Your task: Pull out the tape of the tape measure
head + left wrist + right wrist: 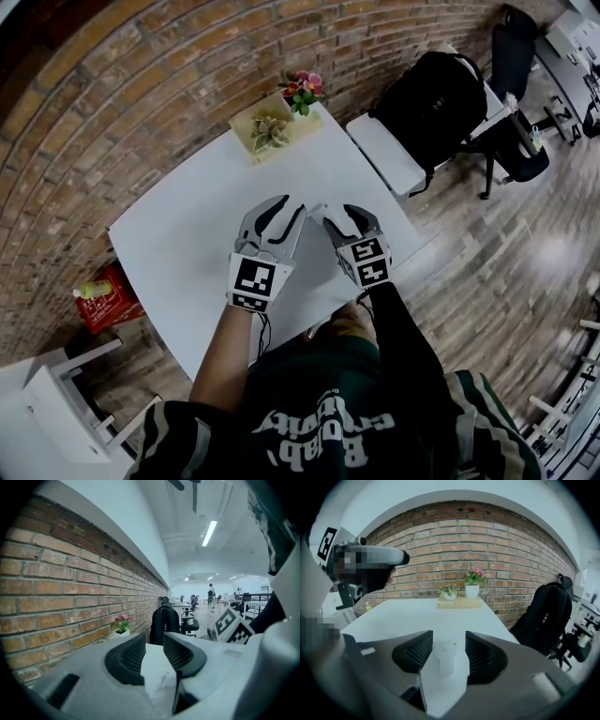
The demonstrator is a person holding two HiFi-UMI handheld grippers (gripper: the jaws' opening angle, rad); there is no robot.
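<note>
Tape measure (447, 660), as best I can judge, is the small pale rounded lump on the white tabletop (178, 234). It lies near the middle and towards my edge. In the right gripper view it sits in the gap between the jaws of the right tool (449, 634). It is white on white, so I cannot make out a case, a tab or any print, and I would not swear to which end is which.

Both tools hang low over the tabletop, close side by side with their tips nearly meeting, the left one just left of that lump. The right tool's jaws are spread, and the lump between them looks narrower than the gap, so the pads are not pressing on it. The left tool (153, 639) is also spread, and I see only bare tabletop between its jaws.

Far across the tabletop, by the brick wall (84, 103), stand a flower pot (303, 91) and a wooden tray (246, 120) with a small plant, well clear of the work.

By my reading the task has barely begun. No strip of tape shows anywhere, and neither tool has hold of anything. Everything remains to be done: close one tool on the body, catch the tape's end with the other, and draw the two apart.
</note>
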